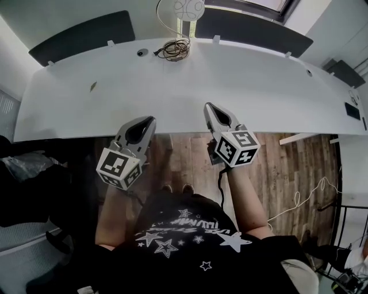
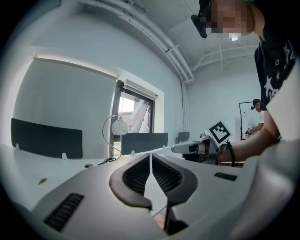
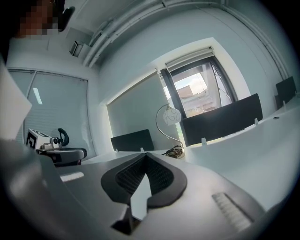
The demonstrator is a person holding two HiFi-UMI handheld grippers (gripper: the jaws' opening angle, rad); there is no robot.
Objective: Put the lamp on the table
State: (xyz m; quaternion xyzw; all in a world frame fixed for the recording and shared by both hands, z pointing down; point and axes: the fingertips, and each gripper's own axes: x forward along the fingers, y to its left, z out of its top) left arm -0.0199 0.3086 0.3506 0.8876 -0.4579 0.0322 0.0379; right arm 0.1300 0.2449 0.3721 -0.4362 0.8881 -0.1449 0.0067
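The lamp point(image 1: 188, 8) stands at the far edge of the white table point(image 1: 241, 86): a thin curved arm with a round white head, and a coil of dark cable point(image 1: 174, 49) at its foot. It also shows far off in the left gripper view as the lamp point(image 2: 119, 125) and in the right gripper view as the lamp point(image 3: 172, 116). My left gripper point(image 1: 150, 119) hangs at the table's near edge, shut and empty. My right gripper point(image 1: 208, 105) reaches just over that edge, also shut with nothing in it. Both point level toward the lamp, well short of it.
Dark partition panels point(image 1: 83, 35) line the table's far side. A small dark scrap point(image 1: 93, 86) and a round grommet point(image 1: 142, 52) lie on the tabletop. Below are the wooden floor point(image 1: 287, 172), a white cord point(image 1: 305, 198) and a chair point(image 1: 26, 172) at left.
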